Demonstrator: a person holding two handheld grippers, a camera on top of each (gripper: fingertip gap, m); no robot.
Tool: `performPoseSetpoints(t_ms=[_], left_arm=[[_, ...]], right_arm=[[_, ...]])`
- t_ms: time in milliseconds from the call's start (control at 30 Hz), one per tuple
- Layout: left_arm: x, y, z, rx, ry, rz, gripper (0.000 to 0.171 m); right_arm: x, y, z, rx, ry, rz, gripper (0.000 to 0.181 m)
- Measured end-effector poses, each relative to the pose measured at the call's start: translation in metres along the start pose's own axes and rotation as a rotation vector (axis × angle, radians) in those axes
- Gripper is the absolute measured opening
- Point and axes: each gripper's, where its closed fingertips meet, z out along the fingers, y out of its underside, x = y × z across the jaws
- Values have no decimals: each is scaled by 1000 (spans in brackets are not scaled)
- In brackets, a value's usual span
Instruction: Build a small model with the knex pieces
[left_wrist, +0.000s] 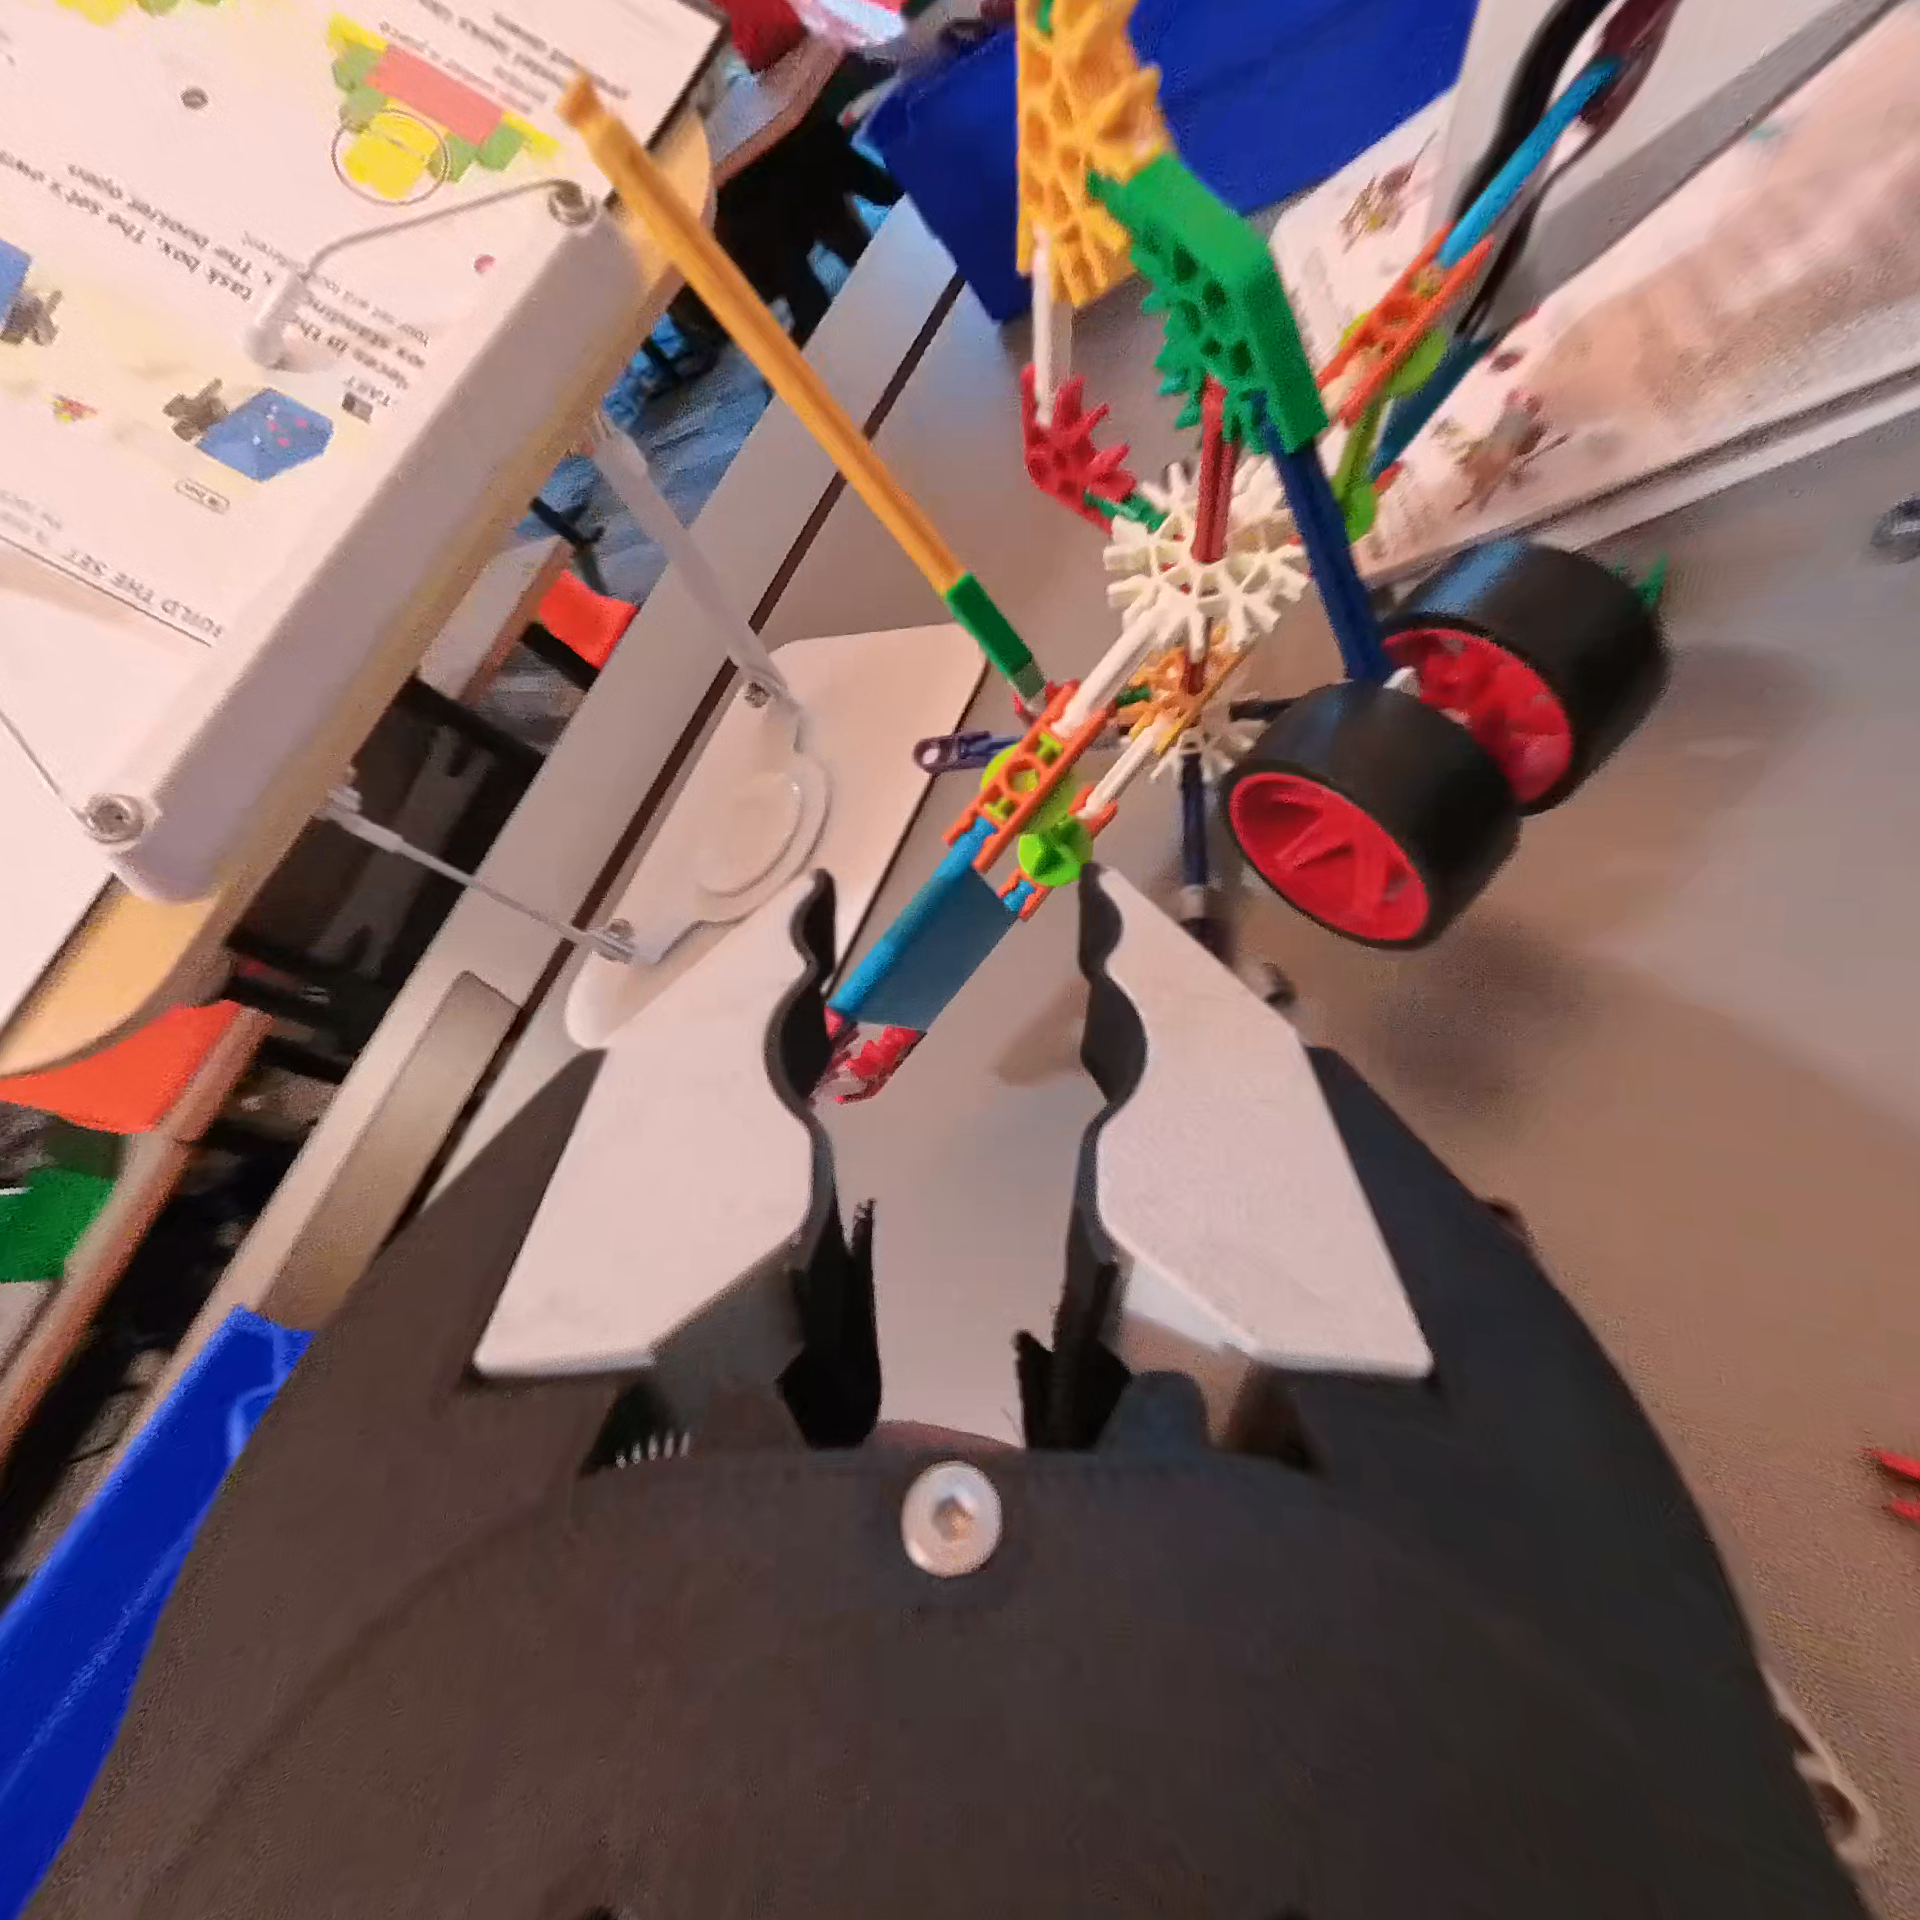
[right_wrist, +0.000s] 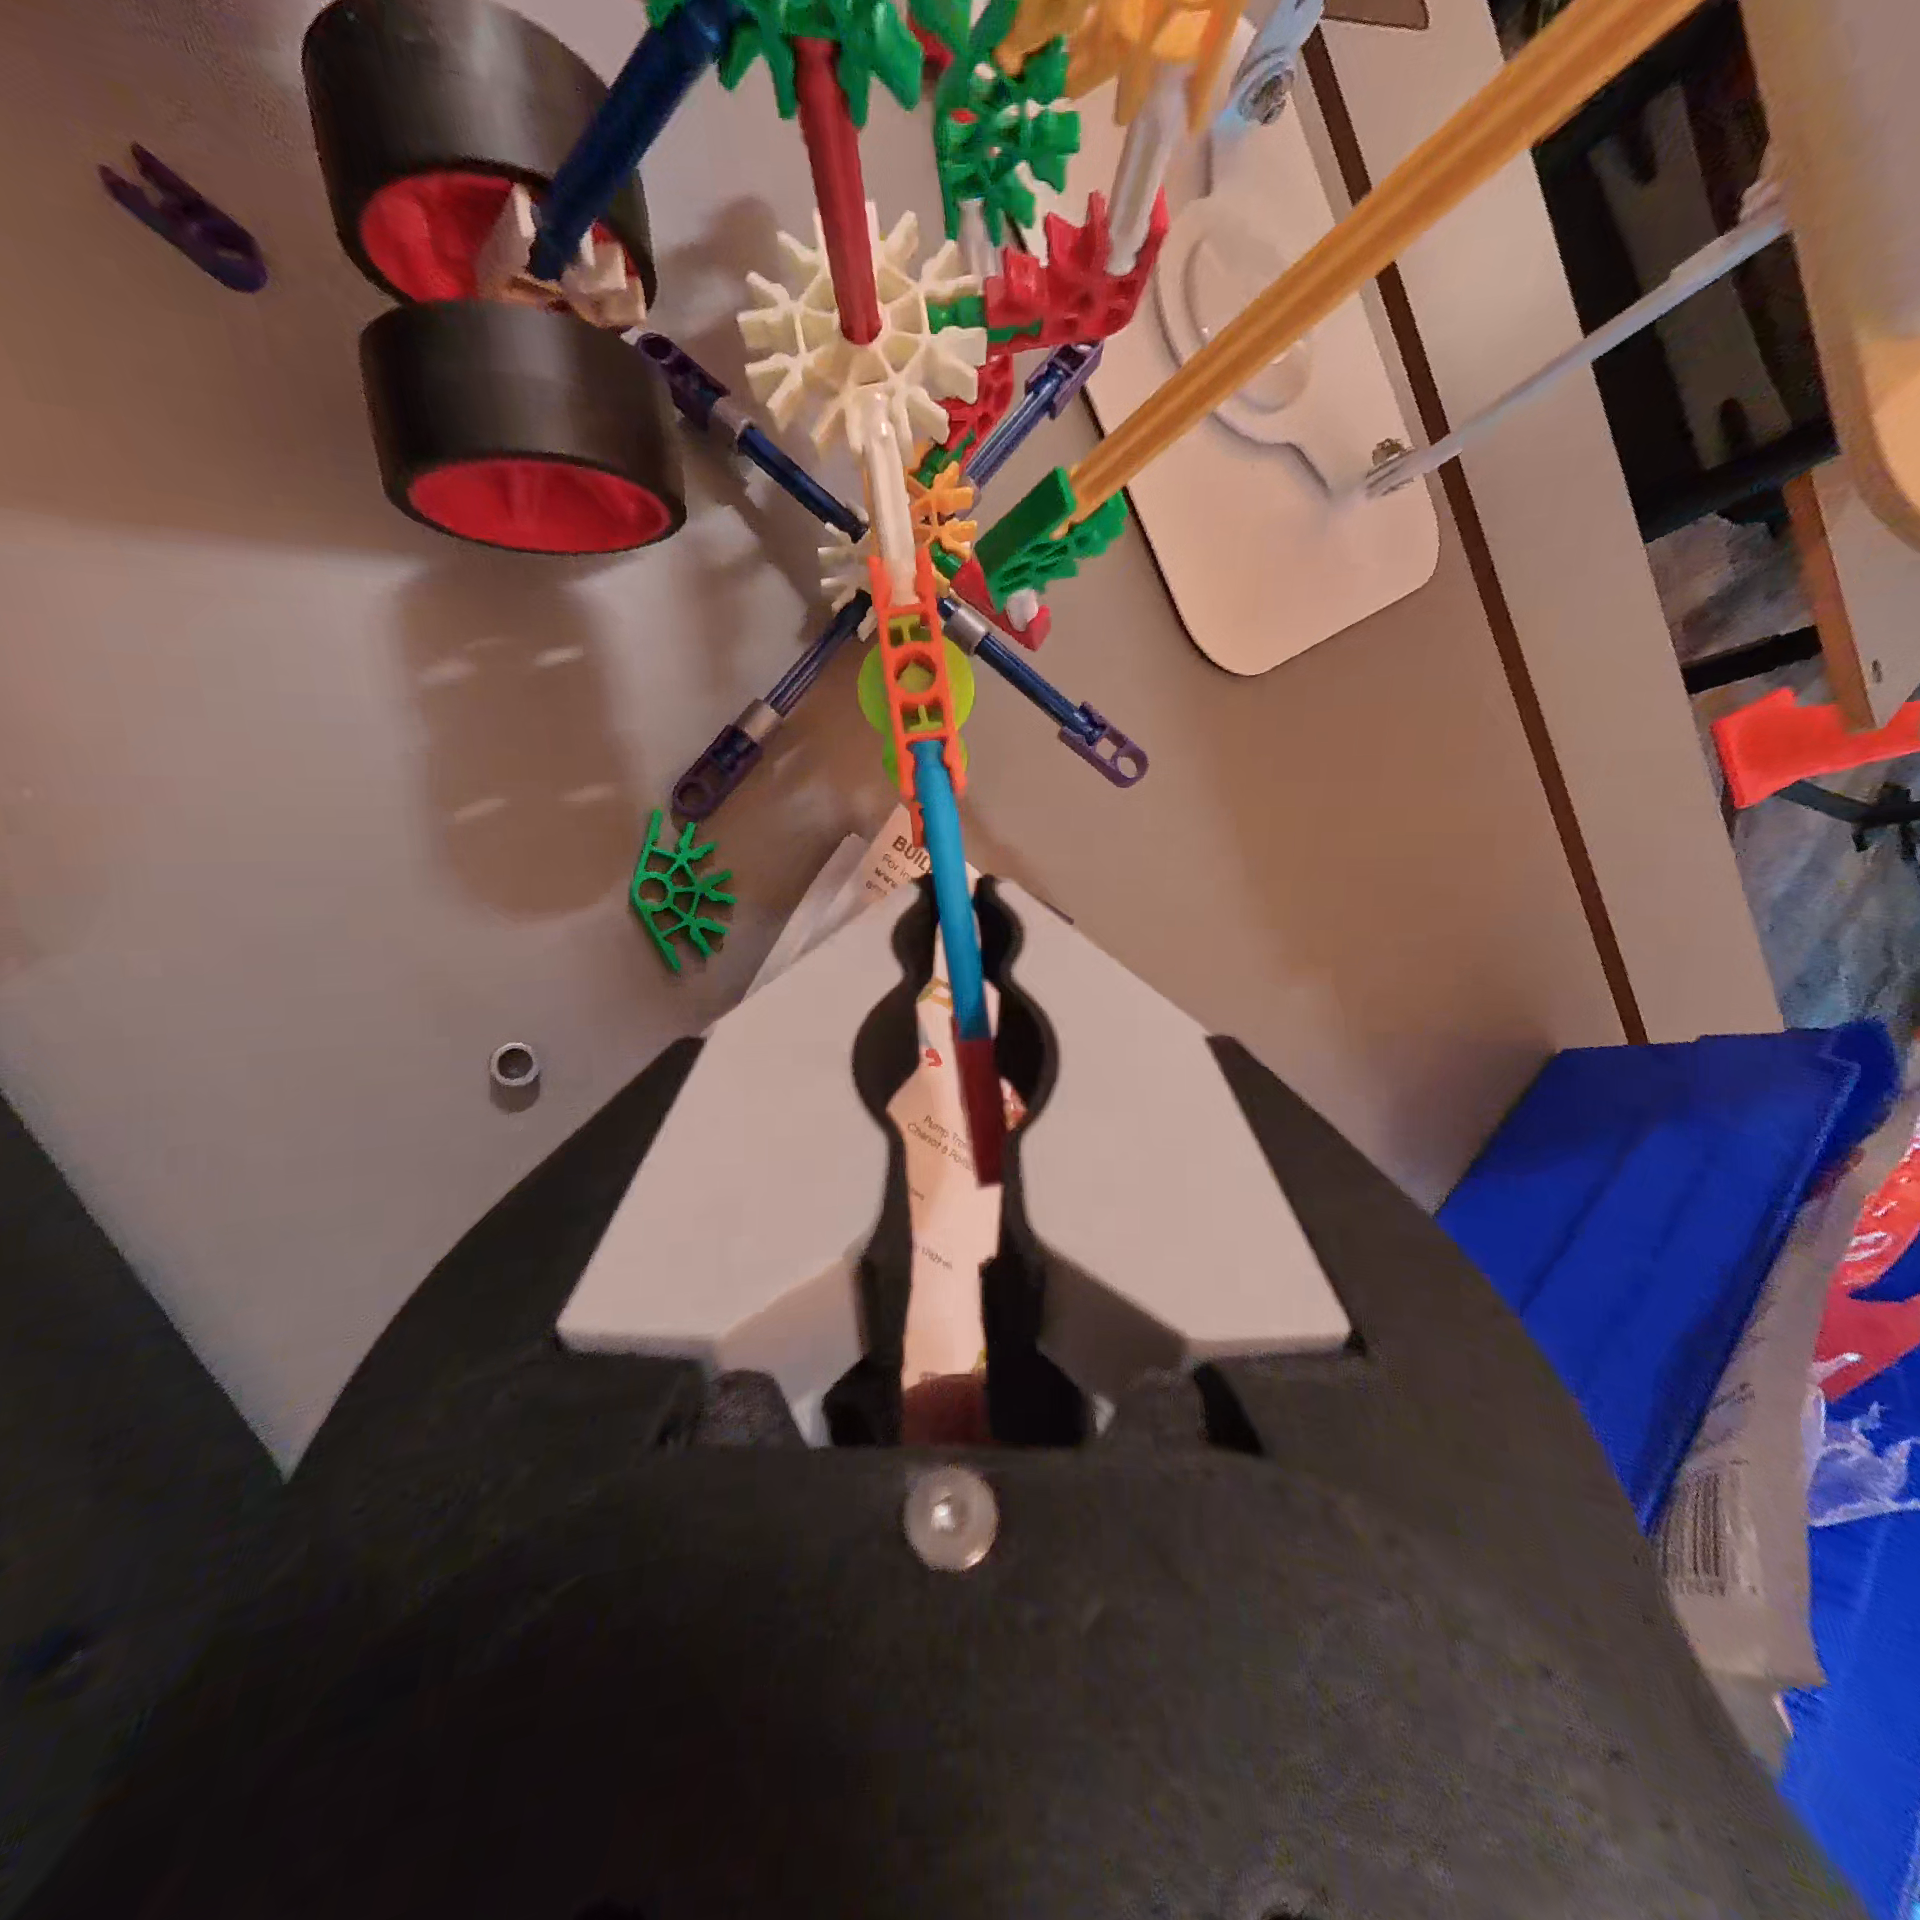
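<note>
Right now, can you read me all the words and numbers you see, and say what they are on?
I do not read writing out; here is where it stands.
Sheet on the white board: printed lines beside pictures.
Booklet: too blurred.
White paper behind the blue rod in the right gripper: small print.
Label on the plastic bag: bar code, digits too small.

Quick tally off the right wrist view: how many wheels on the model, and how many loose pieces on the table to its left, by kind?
Black wheels with red hubs: 2
Loose purple clip: 1
Loose green connector: 1
Loose grey ring: 1
Total: 5
</note>
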Motion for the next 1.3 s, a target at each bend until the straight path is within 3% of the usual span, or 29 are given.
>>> performPoseSetpoints(t_ms=[200, 467, 633, 833, 1133, 1233, 1300], left_arm=[[-3, 9, 21, -68, -52, 84, 17], [-15, 7, 24, -34, -193, 197, 13], [-28, 0, 20, -2, -325, 297, 10], [-31, 10, 32, -46, -397, 426, 8], [-28, 41, 44, -155, -357, 440, 9], [-30, 41, 33, -163, -345, 384, 31], [-29, 39, 18, -162, -321, 358, 31]], right_arm=[[5, -6, 0, 39, 88, -52, 2], [23, -16, 0, 78, 288, -178, 2], [41, -31, -9, 148, 512, -289, 3], [43, -29, 1, 131, 646, -416, 2], [26, -29, 17, 88, 664, -530, 1], [26, -27, 17, 77, 672, -537, 1], [24, -27, 17, 82, 671, -538, 1]])
